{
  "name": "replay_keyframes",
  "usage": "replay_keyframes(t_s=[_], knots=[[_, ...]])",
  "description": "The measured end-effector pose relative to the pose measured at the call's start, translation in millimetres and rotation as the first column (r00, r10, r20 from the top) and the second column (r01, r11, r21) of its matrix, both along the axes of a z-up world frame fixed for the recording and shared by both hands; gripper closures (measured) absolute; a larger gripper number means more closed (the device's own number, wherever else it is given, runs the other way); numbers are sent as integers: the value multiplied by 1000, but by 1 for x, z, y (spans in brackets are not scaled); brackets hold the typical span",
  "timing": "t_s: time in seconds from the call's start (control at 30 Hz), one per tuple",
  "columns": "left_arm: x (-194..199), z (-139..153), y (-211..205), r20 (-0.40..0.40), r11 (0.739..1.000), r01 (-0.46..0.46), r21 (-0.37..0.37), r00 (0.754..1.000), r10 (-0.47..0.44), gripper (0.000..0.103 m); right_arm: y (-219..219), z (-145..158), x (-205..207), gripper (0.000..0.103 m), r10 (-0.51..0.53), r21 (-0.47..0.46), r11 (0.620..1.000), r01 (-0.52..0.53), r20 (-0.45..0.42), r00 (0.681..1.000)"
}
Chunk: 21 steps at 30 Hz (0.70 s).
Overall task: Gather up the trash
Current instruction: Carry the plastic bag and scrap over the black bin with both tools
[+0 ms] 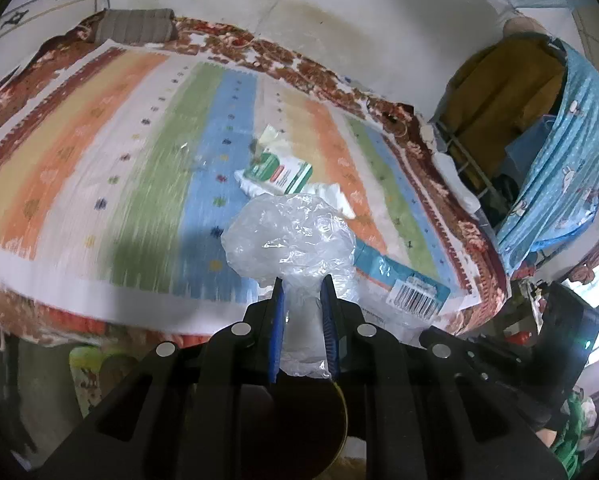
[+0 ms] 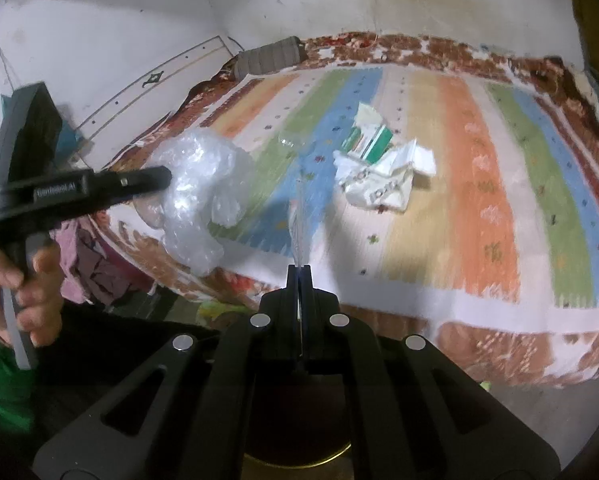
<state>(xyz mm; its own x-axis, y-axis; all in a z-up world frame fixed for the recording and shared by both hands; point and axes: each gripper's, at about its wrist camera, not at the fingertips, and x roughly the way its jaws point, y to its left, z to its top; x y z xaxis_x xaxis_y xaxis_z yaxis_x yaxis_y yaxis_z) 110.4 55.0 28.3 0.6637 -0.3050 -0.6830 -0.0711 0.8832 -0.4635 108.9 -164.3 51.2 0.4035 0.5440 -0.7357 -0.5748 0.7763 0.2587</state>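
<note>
left claw [image 1: 301, 280] grasping crumpled clear plastic [image 1: 289, 236] | right claw [image 2: 299, 268] clenched on thin clear film [image 2: 299, 216] | green-white carton [image 2: 369, 142] ahead on striped bedcover [image 2: 479, 184]

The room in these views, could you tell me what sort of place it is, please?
Probably a lived-in bedroom at home: a bed under a striped blanket, a pillow against the wall, and a cloth-covered clothes rack beside it.
</note>
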Motion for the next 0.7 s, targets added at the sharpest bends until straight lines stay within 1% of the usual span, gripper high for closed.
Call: replay_keyframes(t_s=[0.07,0.13,0.2,0.33,0.4,0.6,0.7], knots=[[-4,-4,-3,-12,1000,-3,14,1000,4,87,2,-3,-7,102,10,-12,1000,-10,-2,1000],[-8,-7,-6,-18,999,-7,46,1000,7,87,3,-9,-16,102,18,-28,999,-18,-4,1000],[-13,-11,-7,-25,998,-13,61,1000,14,87,0,-14,-21,102,15,-28,999,-16,-21,1000],[-23,-21,-8,-51,1000,-12,28,999,13,87,-6,-27,-35,102,3,-25,1000,-5,-63,998],[-30,-26,-14,-62,1000,-3,23,998,4,87,-8,-33,-41,102,-4,-19,1000,3,-81,997],[-42,-43,-36,-113,997,19,78,994,-11,87,-5,-50,-55,102,3,-67,998,-11,-121,993],[-46,-52,-42,-142,996,21,86,990,-9,87,-6,-61,-60,102,1,-81,997,-14,-156,988]])
